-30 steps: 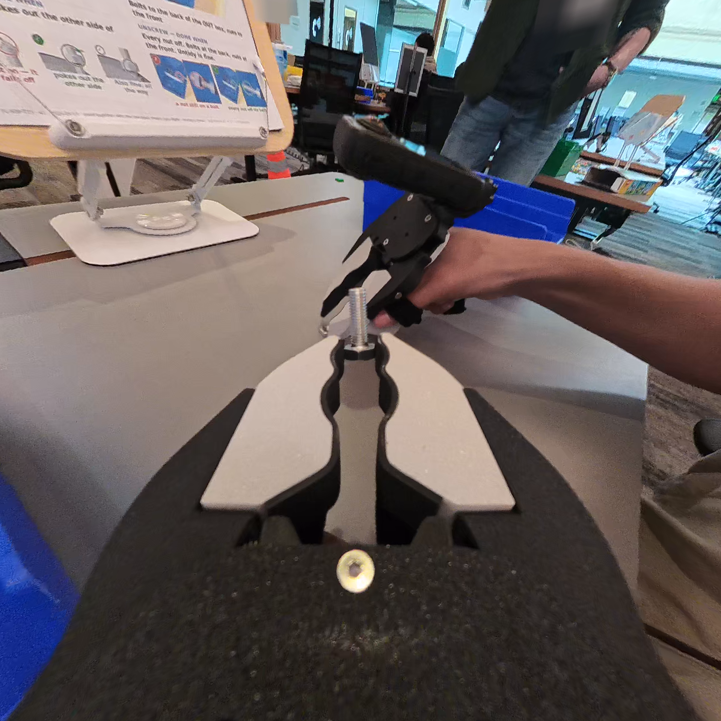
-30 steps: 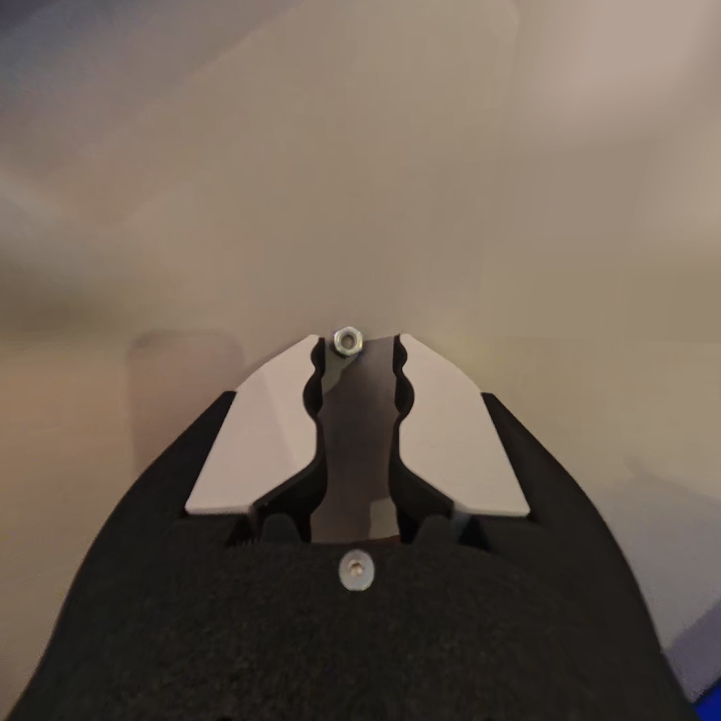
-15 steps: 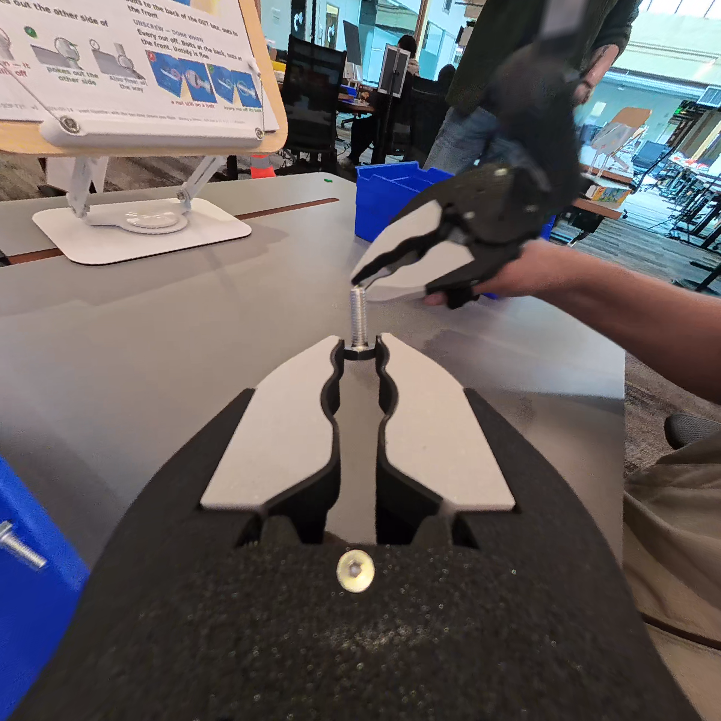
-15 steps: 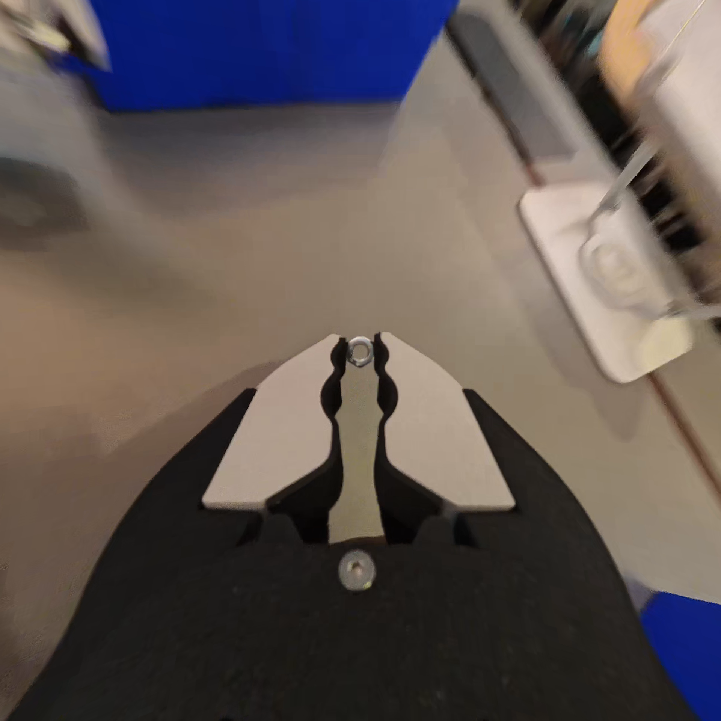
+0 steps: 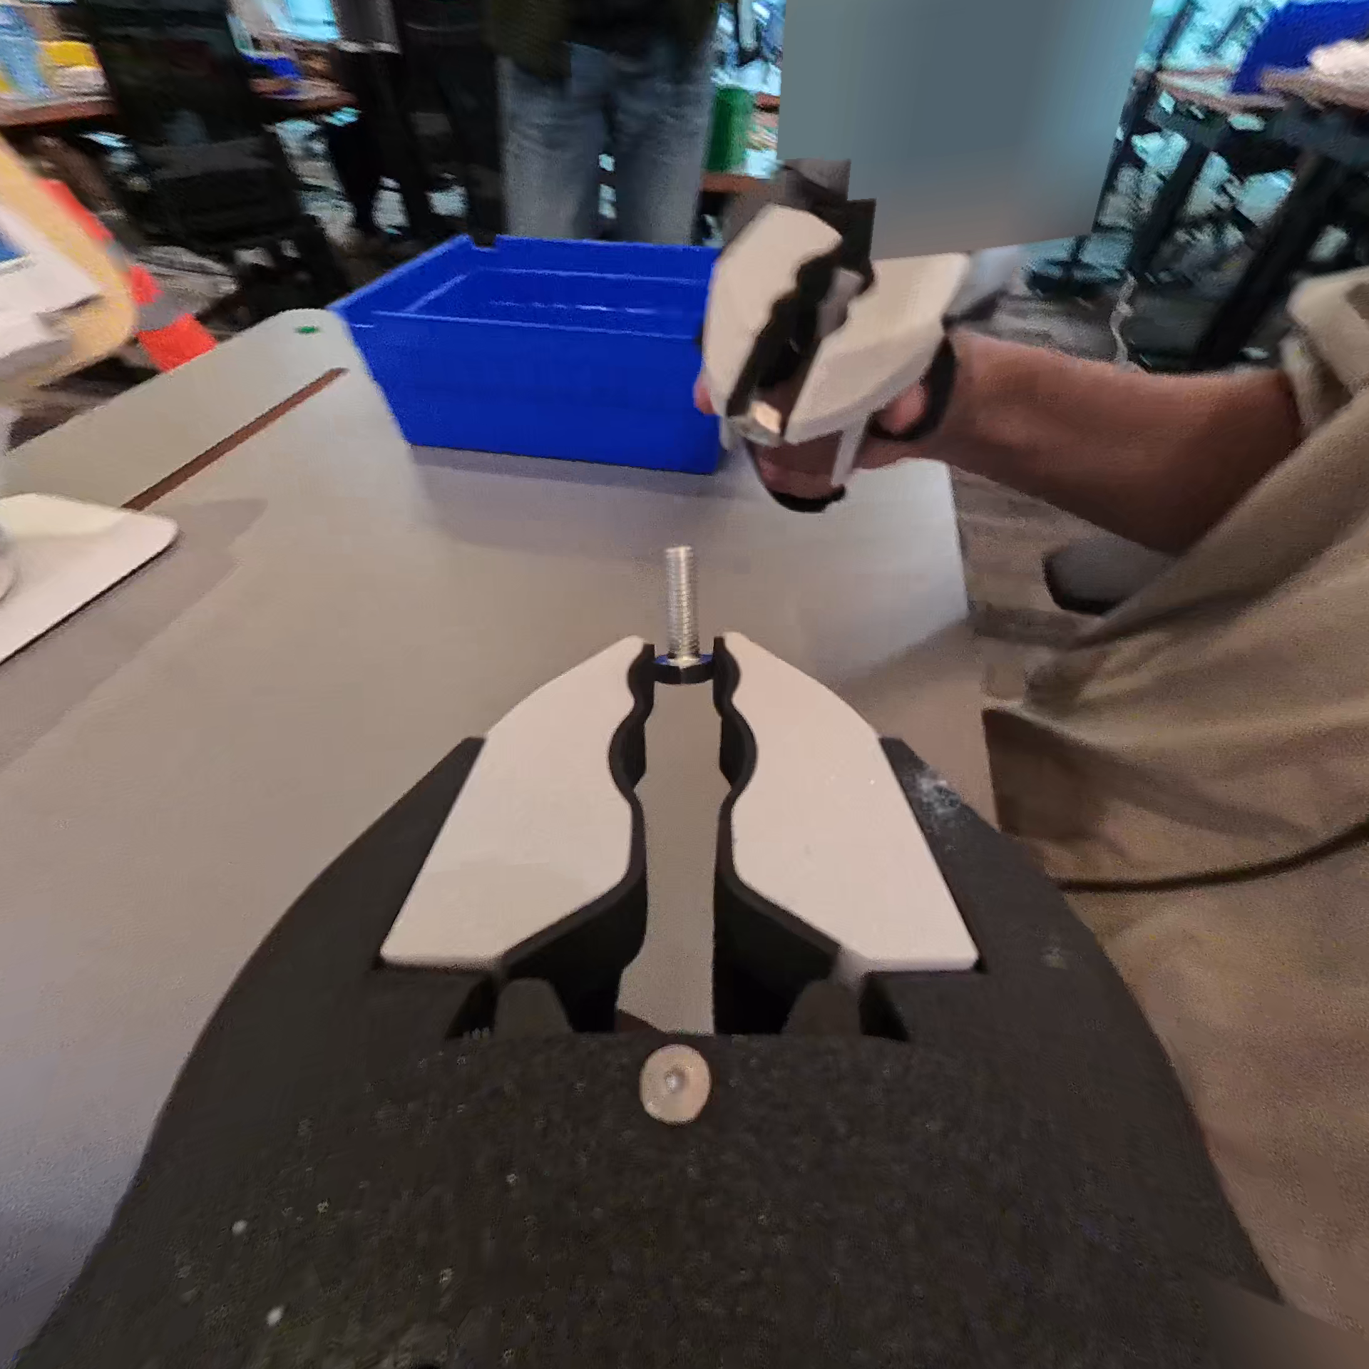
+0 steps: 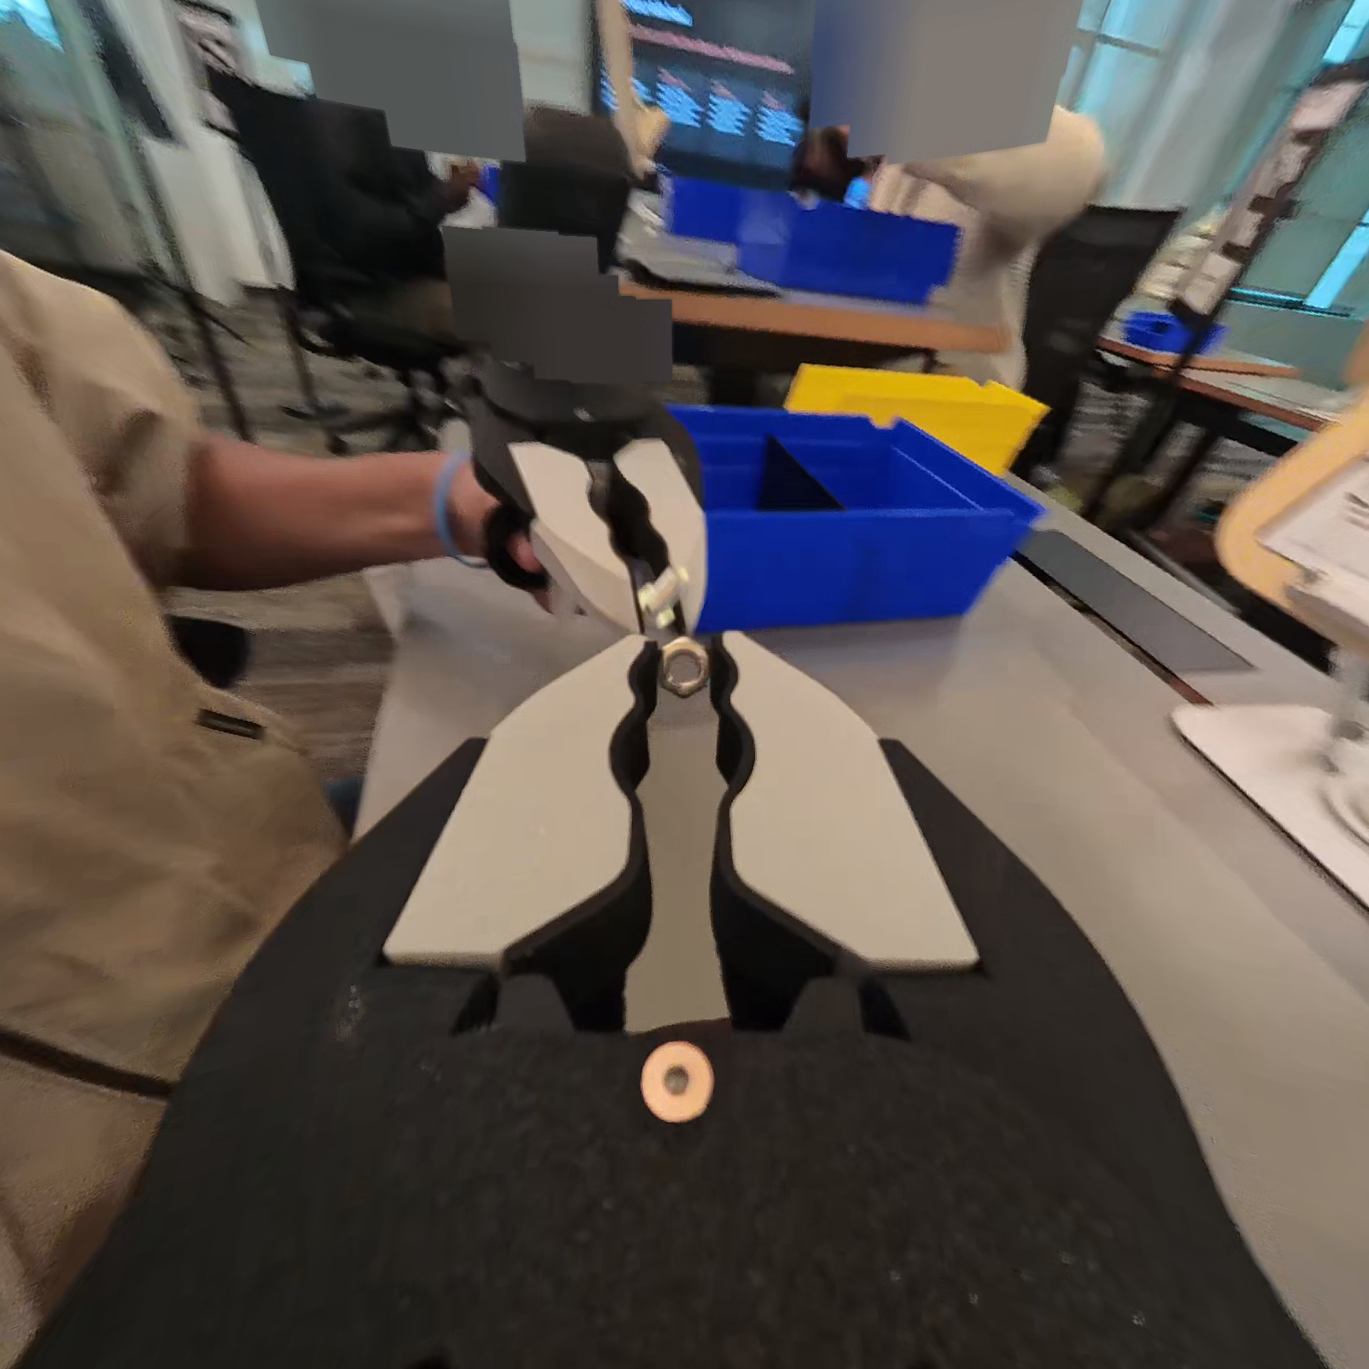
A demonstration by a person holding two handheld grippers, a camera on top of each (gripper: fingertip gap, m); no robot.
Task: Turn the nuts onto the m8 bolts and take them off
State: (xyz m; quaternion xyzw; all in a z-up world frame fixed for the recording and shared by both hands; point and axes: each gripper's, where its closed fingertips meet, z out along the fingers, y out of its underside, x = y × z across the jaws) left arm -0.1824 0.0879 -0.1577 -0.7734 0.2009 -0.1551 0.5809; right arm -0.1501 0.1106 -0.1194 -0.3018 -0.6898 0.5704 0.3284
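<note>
My left gripper (image 5: 683,661) is shut on the head of a silver bolt (image 5: 680,604), whose threaded shaft stands upright above the fingertips. My right gripper (image 6: 683,661) is shut on a silver hex nut (image 6: 683,667) held at the fingertips. In the left wrist view the right gripper (image 5: 759,426) with the nut (image 5: 763,422) is up and to the right of the bolt, apart from it. In the right wrist view the left gripper (image 6: 661,598) with the bolt (image 6: 661,593) sits just beyond the nut, the bolt tilted.
A grey table (image 5: 370,593) lies below. A blue bin (image 5: 548,355) stands at its far side. A divided blue bin (image 6: 852,533) and a yellow bin (image 6: 918,407) are behind the left gripper. A white stand base (image 5: 67,548) is at the left. People stand behind. The left gripper's tips are roughly 6 cm from the right gripper's.
The right gripper closed on the nut and lifted it off the table, then swung up and to the right, away from the bolt tip. The left gripper kept holding the bolt upright.
</note>
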